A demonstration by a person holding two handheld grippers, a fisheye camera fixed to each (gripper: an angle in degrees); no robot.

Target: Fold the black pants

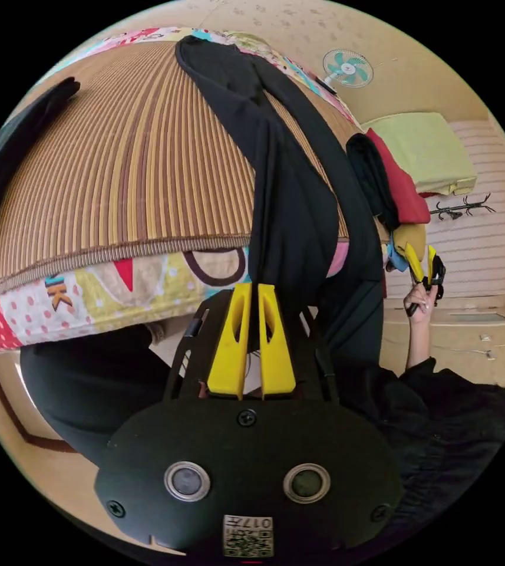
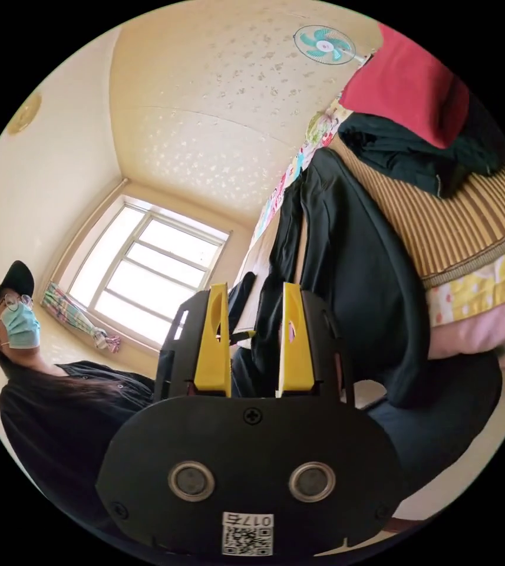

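Black pants (image 1: 299,194) run lengthwise away from the left gripper (image 1: 251,292), whose jaws pinch their near end. The right gripper (image 2: 254,292) waits beside them, jaws apart, empty.

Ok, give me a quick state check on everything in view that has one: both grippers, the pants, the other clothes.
left gripper: jaws nearly together, pinching an edge of the black pants
right gripper: jaws apart, holding nothing
black pants: unfolded, draped along the bed mat and hanging over its edge
bed mat: spread flat on the bed
red garment: piled on a dark garment on the mat
fan: cannot tell whether it is running
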